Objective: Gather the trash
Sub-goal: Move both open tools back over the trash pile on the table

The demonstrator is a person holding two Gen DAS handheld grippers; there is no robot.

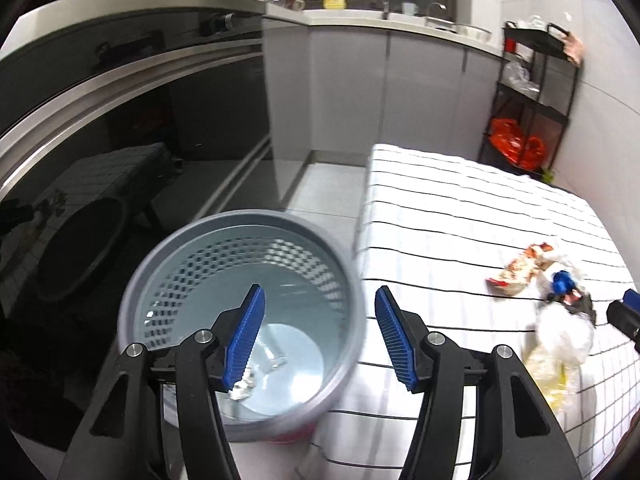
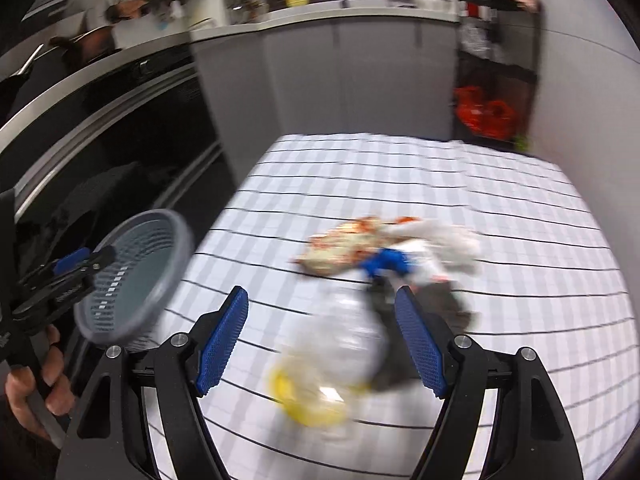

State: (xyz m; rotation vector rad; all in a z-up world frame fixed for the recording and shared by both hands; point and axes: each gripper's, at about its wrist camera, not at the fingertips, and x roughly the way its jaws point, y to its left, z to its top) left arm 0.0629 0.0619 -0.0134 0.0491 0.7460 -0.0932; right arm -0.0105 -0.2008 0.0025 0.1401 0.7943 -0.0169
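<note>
While the right-wrist view was smeared by motion, you could still read the pile: a clear crumpled plastic bag [image 2: 344, 340] with something yellow at its near end lay on the checked tablecloth [image 2: 520, 280], right between and just ahead of the right gripper [image 2: 322, 340] fingers. Beyond it sat an orange-printed wrapper [image 2: 340, 248], a white wad with a blue piece [image 2: 386, 260], and something dark to the right that I couldn't identify.

My read on handling: all of it was light, soft and crushable, and the film was likely slippery. You'd have wanted to pinch a bunched fold of the bag near its middle, not a loose edge, or it would slide out.

Your right gripper was spread wide, pinching nothing; whether a pad brushed the bag, I couldn't tell from the blur.

Your left gripper [image 1: 320, 336] was also spread wide and held nothing. Its left finger [image 1: 244, 336] sat over the mouth of the grey mesh bin [image 1: 148, 280], its right finger over the tablecloth edge. The bin stood off the table, just beside it, with a few foil-like scraps [image 1: 246, 386] on its floor. The pile lay well to the right of that claw.
</note>
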